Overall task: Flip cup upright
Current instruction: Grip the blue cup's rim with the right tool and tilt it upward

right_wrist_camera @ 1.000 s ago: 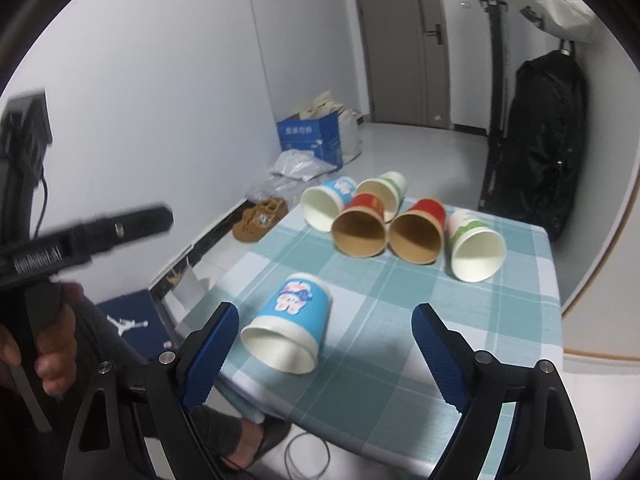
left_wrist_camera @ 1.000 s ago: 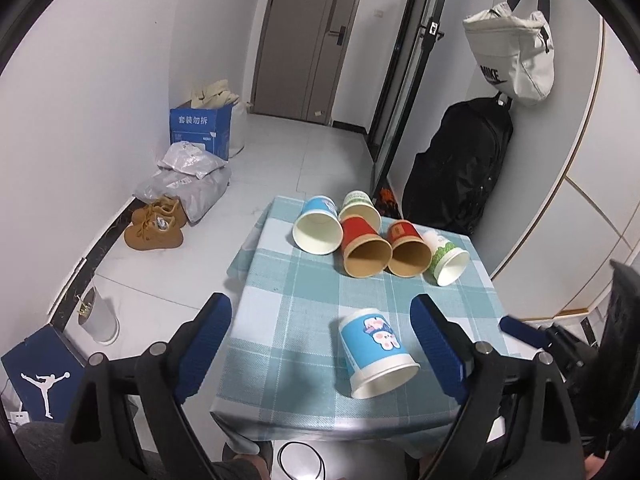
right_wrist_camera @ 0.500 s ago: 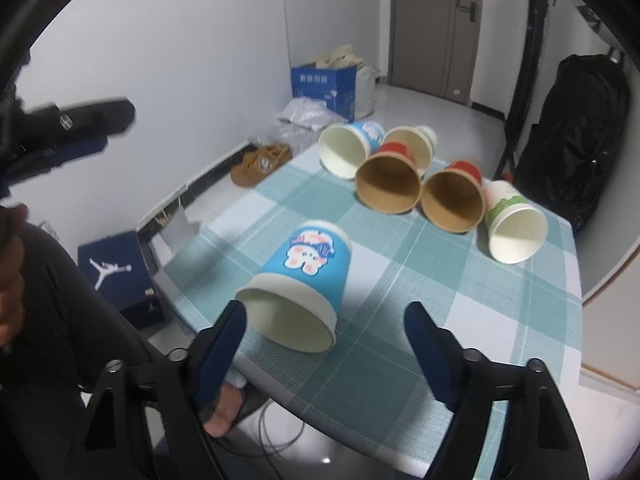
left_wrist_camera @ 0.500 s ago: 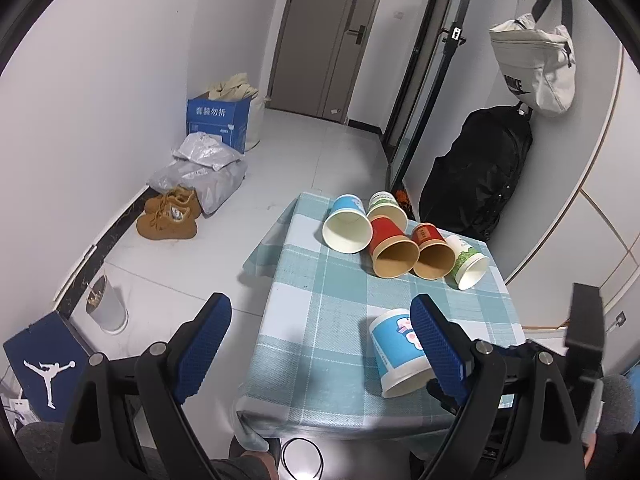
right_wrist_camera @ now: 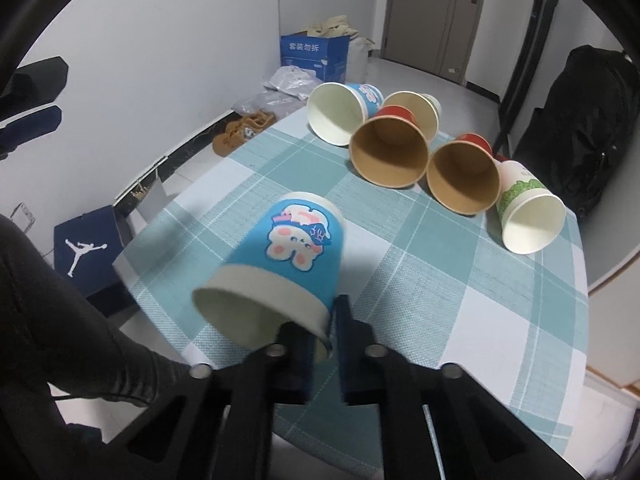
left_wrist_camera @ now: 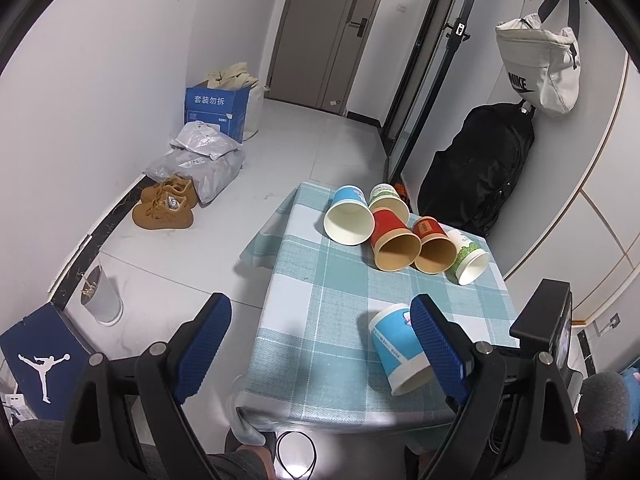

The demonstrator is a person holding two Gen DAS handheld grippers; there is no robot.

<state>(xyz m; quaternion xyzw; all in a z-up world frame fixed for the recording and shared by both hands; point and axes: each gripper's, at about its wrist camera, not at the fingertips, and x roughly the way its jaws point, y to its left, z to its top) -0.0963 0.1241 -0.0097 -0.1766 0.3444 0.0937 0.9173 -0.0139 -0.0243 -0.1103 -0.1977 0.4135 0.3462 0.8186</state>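
Right gripper (right_wrist_camera: 324,336) nearly pressed together, pinching the rim of the blue cartoon cup (right_wrist_camera: 280,268), one finger inside the mouth and the other against the outer wall; cup on its side near the front edge of the checked surface (right_wrist_camera: 460,300), mouth toward the camera, base pointing at the far cluster; whether lifted or resting cannot be told; left gripper (left_wrist_camera: 320,344) spread wide, holding nothing, out over the surface's left front corner, the same cup (left_wrist_camera: 398,346) just behind its right finger; compared with half a second ago, right fingers gone from wide apart to clamped on the rim, left gripper shifted further left; five other cups (right_wrist_camera: 386,152) lying unmoved in a touching row at the far side.
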